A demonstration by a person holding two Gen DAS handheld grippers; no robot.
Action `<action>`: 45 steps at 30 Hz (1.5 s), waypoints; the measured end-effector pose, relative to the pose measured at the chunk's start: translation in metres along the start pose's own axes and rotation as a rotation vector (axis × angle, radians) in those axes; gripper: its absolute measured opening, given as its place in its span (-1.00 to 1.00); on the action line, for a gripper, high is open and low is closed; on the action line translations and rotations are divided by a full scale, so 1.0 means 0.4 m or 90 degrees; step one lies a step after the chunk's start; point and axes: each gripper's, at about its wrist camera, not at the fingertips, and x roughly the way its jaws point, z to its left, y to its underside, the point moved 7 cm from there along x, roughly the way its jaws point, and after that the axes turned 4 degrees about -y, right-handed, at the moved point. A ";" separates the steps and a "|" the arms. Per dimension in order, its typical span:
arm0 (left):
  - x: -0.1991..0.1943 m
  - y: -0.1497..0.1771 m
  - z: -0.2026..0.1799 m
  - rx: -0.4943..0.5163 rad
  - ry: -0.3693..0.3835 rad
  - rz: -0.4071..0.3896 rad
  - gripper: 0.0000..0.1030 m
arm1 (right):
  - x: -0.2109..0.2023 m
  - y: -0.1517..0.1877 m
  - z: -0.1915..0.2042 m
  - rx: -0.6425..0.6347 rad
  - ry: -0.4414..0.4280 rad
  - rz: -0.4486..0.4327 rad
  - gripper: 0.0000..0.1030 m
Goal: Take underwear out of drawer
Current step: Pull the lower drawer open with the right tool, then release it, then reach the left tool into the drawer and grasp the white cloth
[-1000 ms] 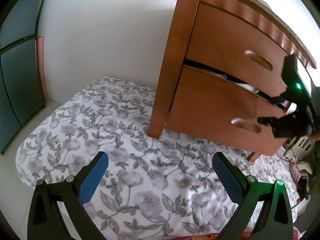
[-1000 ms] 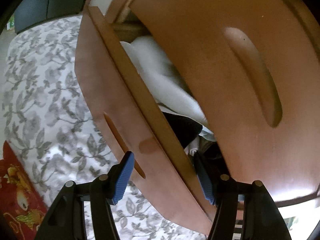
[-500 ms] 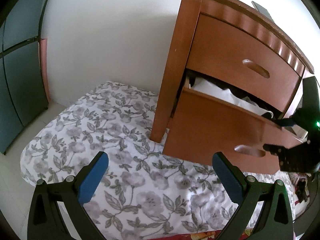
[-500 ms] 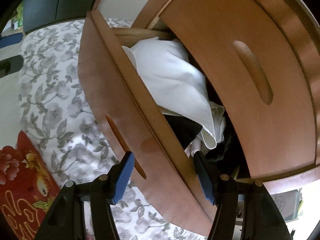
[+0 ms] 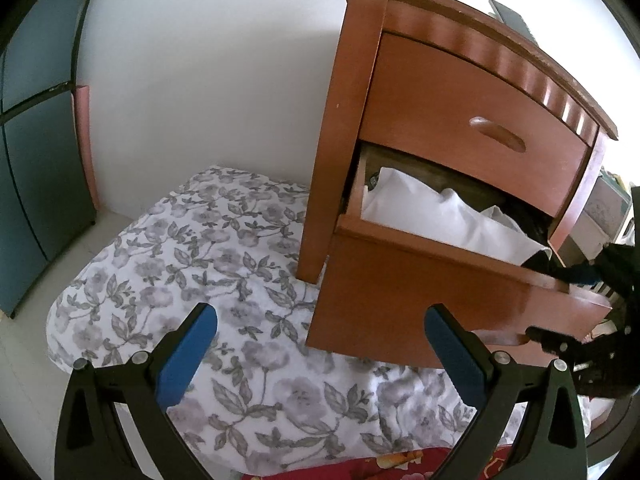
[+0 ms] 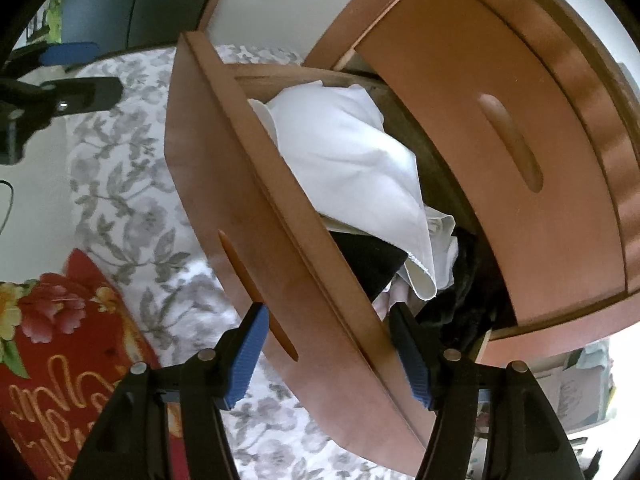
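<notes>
The nightstand's lower drawer (image 5: 420,300) (image 6: 224,168) stands pulled out. Inside it lie a rumpled white cloth (image 5: 432,216) (image 6: 348,156) and, beneath it toward the near end, a black garment (image 6: 368,264) (image 5: 538,260). My right gripper (image 6: 328,356) (image 5: 560,304) is shut on the drawer's front panel, with one finger outside by the handle slot and one inside. My left gripper (image 5: 320,344) (image 6: 76,74) hangs open and empty over the bedding, to the left of the drawer. The upper drawer (image 5: 460,120) is closed.
The nightstand stands on a grey floral sheet (image 5: 200,260) against a white wall. A red patterned cloth (image 6: 60,340) lies at the sheet's near edge. A dark wardrobe (image 5: 32,160) is at the far left. A flat dark device (image 5: 512,16) lies on the nightstand top.
The lower drawer has slid out from a narrow gap to well open, held by my right gripper, uncovering the white cloth and black garment. My left gripper stayed open and drew back slightly.
</notes>
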 end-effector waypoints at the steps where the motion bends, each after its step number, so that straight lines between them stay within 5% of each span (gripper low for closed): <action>1: -0.002 -0.001 -0.001 0.002 -0.002 -0.001 1.00 | -0.002 0.002 0.005 0.000 0.001 -0.004 0.30; 12: -0.049 -0.017 0.004 0.005 -0.021 -0.013 1.00 | -0.006 -0.011 -0.014 0.075 0.032 -0.029 0.30; 21: -0.085 -0.020 -0.022 0.019 -0.031 -0.028 1.00 | -0.114 0.029 -0.070 0.301 0.075 -0.160 0.56; 29: -0.095 -0.003 -0.072 0.052 -0.027 -0.017 1.00 | -0.170 0.152 -0.114 0.529 0.102 -0.192 0.80; 36: -0.090 0.012 -0.110 0.073 -0.015 -0.005 1.00 | -0.192 0.228 -0.115 0.606 0.116 -0.201 1.00; 45: -0.083 -0.030 -0.127 0.072 0.011 0.010 1.00 | -0.175 0.270 -0.090 0.635 0.116 -0.207 1.00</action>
